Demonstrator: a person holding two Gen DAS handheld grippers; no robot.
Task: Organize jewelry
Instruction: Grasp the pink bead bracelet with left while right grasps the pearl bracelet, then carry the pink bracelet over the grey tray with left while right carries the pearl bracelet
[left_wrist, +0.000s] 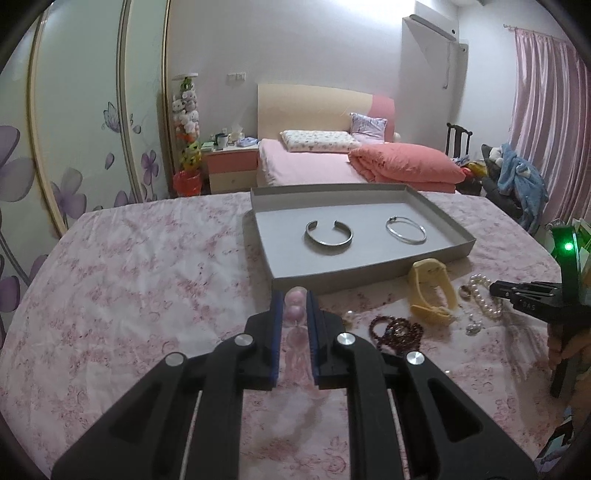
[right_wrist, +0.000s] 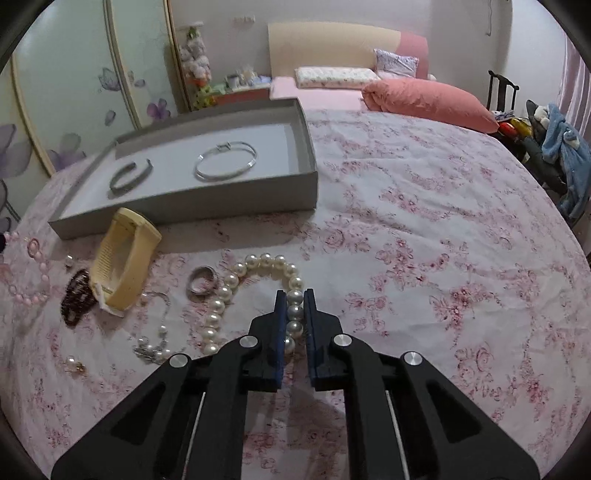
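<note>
A grey tray on the floral cloth holds a silver cuff and a thin silver bangle. My left gripper is shut on a pink bead bracelet just in front of the tray's near wall. My right gripper is closed around a strand of the white pearl bracelet lying on the cloth. A yellow bangle, dark red beads, a silver ring and a pearl chain lie beside it.
A pink bead strand lies at the far left of the right wrist view. A small earring lies near the front. A bed with a salmon quilt stands behind, a wardrobe to the left, a chair with clothes to the right.
</note>
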